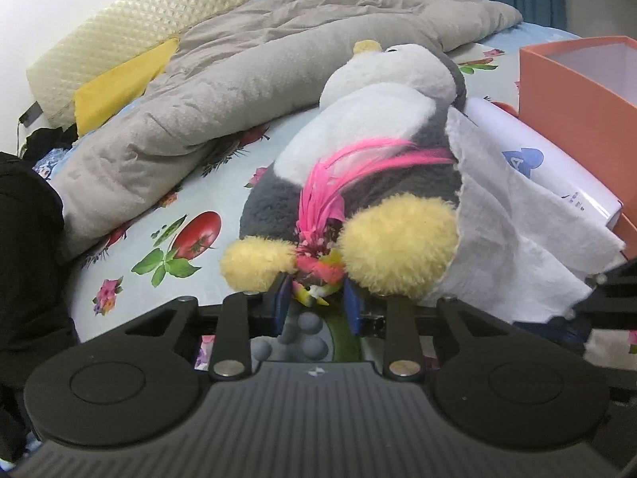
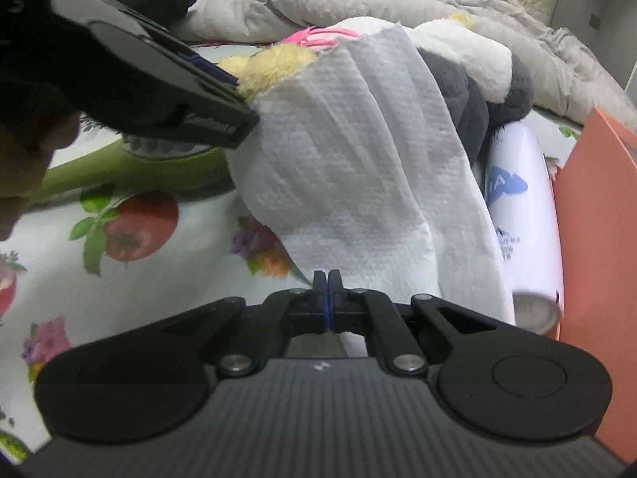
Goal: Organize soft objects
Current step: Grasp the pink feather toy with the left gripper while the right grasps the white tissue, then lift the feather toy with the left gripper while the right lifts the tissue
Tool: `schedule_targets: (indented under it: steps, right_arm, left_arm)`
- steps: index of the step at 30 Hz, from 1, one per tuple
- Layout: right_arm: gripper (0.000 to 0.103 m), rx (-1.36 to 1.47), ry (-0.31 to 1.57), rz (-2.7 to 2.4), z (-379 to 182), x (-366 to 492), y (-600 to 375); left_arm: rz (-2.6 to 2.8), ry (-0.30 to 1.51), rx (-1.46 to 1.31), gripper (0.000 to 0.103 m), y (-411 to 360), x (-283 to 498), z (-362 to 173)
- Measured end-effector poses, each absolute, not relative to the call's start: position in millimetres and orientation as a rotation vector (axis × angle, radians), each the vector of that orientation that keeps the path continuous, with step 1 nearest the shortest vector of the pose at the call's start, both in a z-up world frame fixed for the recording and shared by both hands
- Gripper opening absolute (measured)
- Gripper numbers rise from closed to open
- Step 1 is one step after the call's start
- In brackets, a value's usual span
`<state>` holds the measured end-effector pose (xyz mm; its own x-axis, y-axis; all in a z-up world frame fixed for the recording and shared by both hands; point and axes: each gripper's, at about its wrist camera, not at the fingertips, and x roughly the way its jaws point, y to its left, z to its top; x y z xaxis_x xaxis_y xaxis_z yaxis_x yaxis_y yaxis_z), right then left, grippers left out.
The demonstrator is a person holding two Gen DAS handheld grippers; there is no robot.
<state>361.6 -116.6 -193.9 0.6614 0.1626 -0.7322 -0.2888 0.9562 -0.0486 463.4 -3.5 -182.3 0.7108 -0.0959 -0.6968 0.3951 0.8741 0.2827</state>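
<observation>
Left wrist view: the left gripper [image 1: 316, 298] is seen with its fingers partly apart, closed around the gaudy feathered base of a pink feather toy [image 1: 334, 183] that lies across a plush penguin [image 1: 370, 131]. Whether the pads actually press on that base cannot be told for certain, though it sits directly between them. The penguin rests on its back on the bed [image 1: 191, 207], its yellow feet [image 1: 398, 239] towards the camera, a rumpled grey duvet [image 1: 239, 71] behind it.

From the right wrist view, the right gripper [image 2: 327, 279] is shown with its fingers brought fully together at the lower edge of a white paper towel [image 2: 358, 159] that is draped over the penguin's side. A thin edge of the sheet seems to be pinched, but this is judged rather than plainly seen. A white bottle [image 2: 521, 215] lies just beside the towel, against an orange box [image 1: 577, 91] whose inside looks empty as far as it can be seen.

The task is judged to be at an early stage: nothing soft has been placed in the box yet, the soft things are still piled together, and the towel, the feather toy and the penguin remain to be separated and put away.
</observation>
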Motion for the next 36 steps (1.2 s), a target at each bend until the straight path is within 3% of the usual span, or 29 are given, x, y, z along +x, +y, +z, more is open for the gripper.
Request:
schedule_targets:
  steps: [10, 36]
  right_arm:
    - [0.003, -0.131, 0.818, 0.264, -181.0, 322.1, -121.3]
    - [0.003, -0.148, 0.830, 0.307, -152.9, 172.1, -148.9]
  left_arm:
    - [-0.247, 0.738, 0.285, 0.033, 7.5, 436.8, -162.4]
    - [-0.154, 0.883, 0.038, 0.033, 21.0, 240.5, -146.0]
